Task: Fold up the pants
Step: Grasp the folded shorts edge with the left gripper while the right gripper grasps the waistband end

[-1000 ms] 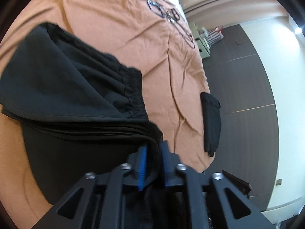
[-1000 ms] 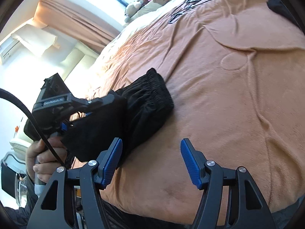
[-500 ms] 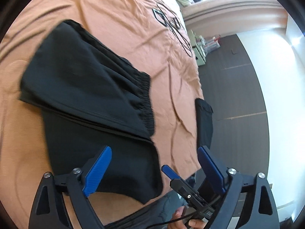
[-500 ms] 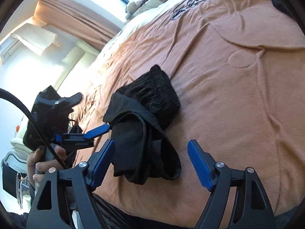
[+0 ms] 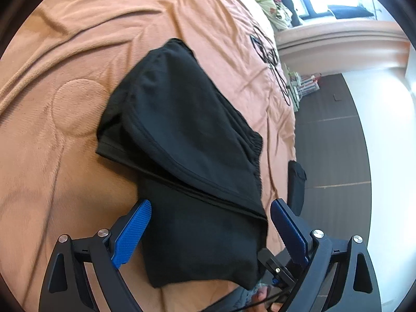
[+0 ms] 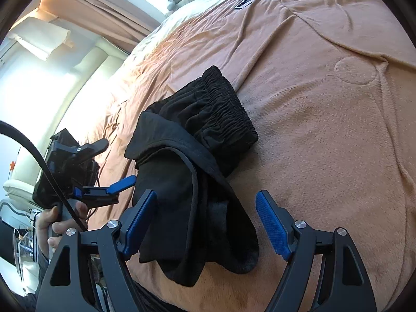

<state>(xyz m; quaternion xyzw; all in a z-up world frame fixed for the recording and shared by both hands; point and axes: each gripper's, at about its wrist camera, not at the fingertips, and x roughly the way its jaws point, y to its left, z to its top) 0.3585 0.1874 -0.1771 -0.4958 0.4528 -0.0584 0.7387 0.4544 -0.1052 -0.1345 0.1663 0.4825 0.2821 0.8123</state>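
At the bed's near edge, left gripper (image 5: 209, 230) spread wide, gripping nothing; right gripper (image 6: 206, 225) equally agape. Between both, black pants (image 5: 192, 161) folded on the orange bedspread (image 5: 78, 52). Best now: straighten that skewed top layer, square the edges.

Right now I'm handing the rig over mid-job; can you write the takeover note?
Left gripper: open, holding nothing, hovering at the near end of the pants.
Right gripper: open, holding nothing, over the same near end.
Pants: folded bundle on the orange bedspread, elastic waistband at the far end.
Done: folds made.
Left: possibly square the loose near layers.
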